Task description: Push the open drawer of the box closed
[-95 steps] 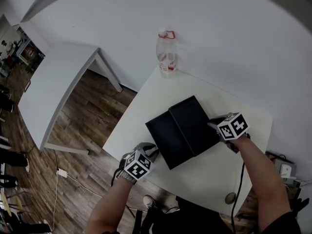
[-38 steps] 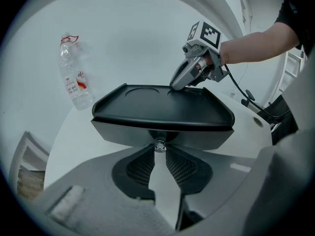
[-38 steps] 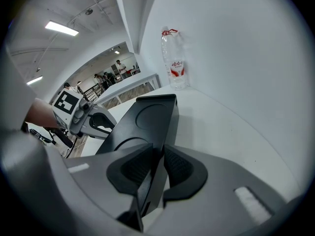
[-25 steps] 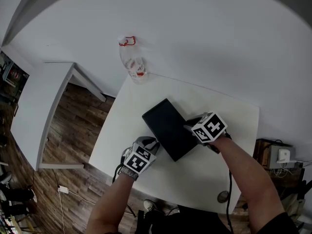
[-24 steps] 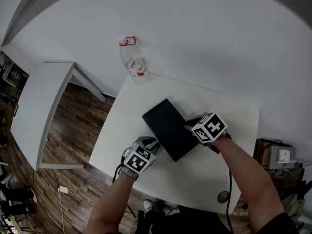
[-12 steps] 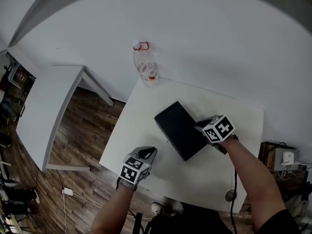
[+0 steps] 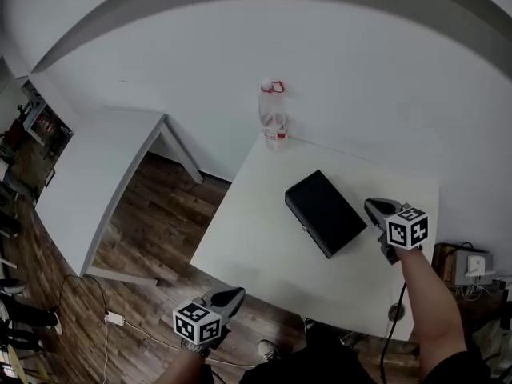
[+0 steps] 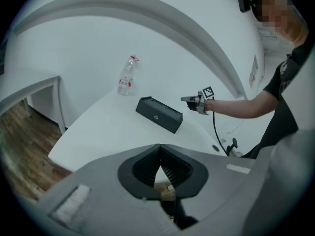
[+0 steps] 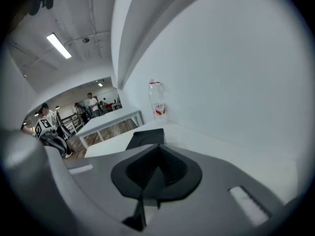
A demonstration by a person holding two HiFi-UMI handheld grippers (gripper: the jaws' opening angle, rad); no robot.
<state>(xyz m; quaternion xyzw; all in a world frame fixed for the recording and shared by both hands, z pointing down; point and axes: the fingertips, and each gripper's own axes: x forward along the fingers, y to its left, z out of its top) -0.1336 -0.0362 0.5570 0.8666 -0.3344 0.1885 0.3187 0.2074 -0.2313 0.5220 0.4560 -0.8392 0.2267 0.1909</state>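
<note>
The black box point(image 7: 324, 213) lies on the white table point(image 7: 264, 238) with its drawer pushed in; its front shows in the left gripper view point(image 8: 159, 114). My left gripper point(image 7: 230, 297) hangs off the table's near edge, far from the box. Its jaws point(image 8: 159, 167) have just been closing and are shut with nothing between them. My right gripper point(image 7: 374, 207) hovers just right of the box, apart from it. Its jaws point(image 9: 156, 167) have also just been closing and are shut and empty. The box's corner point(image 9: 145, 137) lies ahead of them.
A clear plastic bottle point(image 7: 274, 114) with a red cap ring stands at the table's far corner by the wall. A second white table point(image 7: 92, 174) stands to the left over wooden floor. A cable runs from my right gripper; a socket box point(image 7: 472, 266) sits at the far right.
The drawer stood open a few seconds ago and is now in. My left gripper has drawn back from the box past the table's near edge. My right gripper has lifted away to the box's right.
</note>
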